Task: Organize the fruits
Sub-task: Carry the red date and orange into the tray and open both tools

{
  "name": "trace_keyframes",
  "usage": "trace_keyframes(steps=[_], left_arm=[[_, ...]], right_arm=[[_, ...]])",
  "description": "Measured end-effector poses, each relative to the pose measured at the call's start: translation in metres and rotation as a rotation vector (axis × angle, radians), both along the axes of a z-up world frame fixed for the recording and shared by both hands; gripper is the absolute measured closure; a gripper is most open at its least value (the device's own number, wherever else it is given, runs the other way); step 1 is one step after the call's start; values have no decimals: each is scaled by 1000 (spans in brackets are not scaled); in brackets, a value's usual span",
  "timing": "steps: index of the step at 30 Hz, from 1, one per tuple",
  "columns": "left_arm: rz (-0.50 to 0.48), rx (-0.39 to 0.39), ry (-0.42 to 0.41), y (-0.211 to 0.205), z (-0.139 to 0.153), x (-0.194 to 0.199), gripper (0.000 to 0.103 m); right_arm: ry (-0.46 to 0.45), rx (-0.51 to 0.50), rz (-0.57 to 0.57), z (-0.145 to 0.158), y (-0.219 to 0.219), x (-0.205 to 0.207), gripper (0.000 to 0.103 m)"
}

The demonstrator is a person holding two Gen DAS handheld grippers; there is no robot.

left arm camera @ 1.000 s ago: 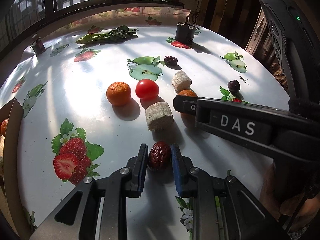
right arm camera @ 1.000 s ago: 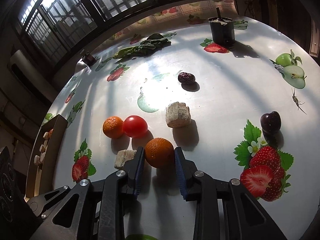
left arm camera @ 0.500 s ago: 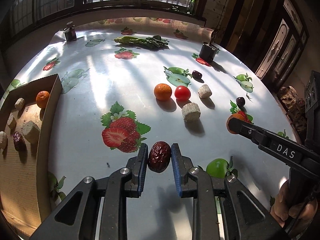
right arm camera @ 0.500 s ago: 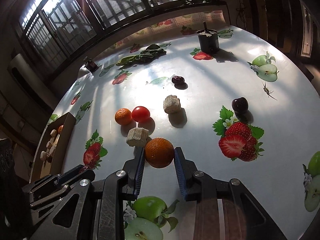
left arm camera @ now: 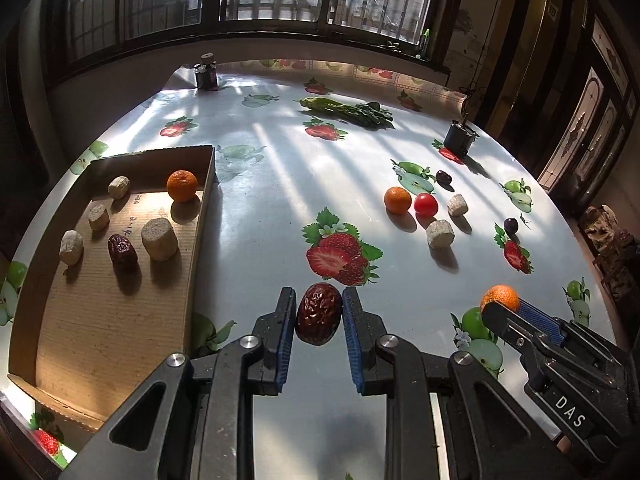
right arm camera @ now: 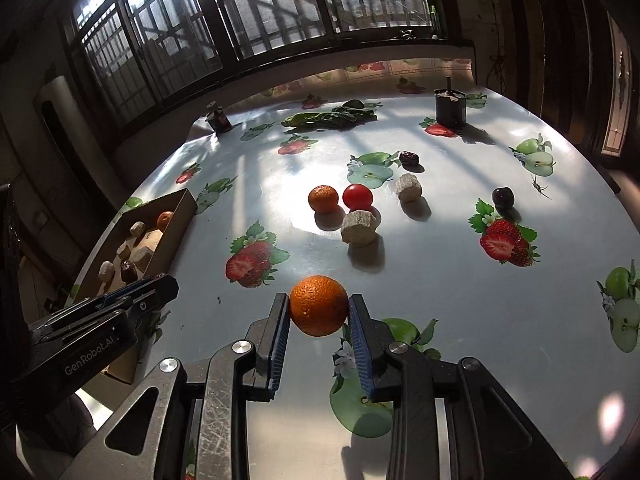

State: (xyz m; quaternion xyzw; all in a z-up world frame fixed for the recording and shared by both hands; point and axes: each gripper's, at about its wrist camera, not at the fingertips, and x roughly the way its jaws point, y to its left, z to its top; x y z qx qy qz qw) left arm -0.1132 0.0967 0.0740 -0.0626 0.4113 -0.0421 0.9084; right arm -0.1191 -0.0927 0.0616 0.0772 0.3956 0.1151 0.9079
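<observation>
The left gripper (left arm camera: 319, 314) is clamping a wrinkled red date (left arm camera: 319, 313) between its blue pads, holding it above the fruit-printed tablecloth (left arm camera: 280, 184), just right of the cardboard box (left arm camera: 198, 236). The right gripper (right arm camera: 319, 312) is squeezing an orange (right arm camera: 319, 305) the same way. The box is sitting at the left, holding another orange (left arm camera: 182, 185), a date (left arm camera: 122, 248) and several pale chunks (what they are is unclear). Farther right, a loose orange (right arm camera: 323, 199) is lying on the cloth, touching a tomato (right arm camera: 357, 196).
</observation>
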Motion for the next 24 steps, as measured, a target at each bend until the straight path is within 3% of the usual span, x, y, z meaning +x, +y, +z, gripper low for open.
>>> trace_keyframes(steps=[14,24], left_arm=[[76,24,-36,37,7,-15,80],[189,20,-42,93,8,-13,80]], right_arm=[[15,-44,40,-2,41,-12,71],[15,-37,148,9,95,0,71]])
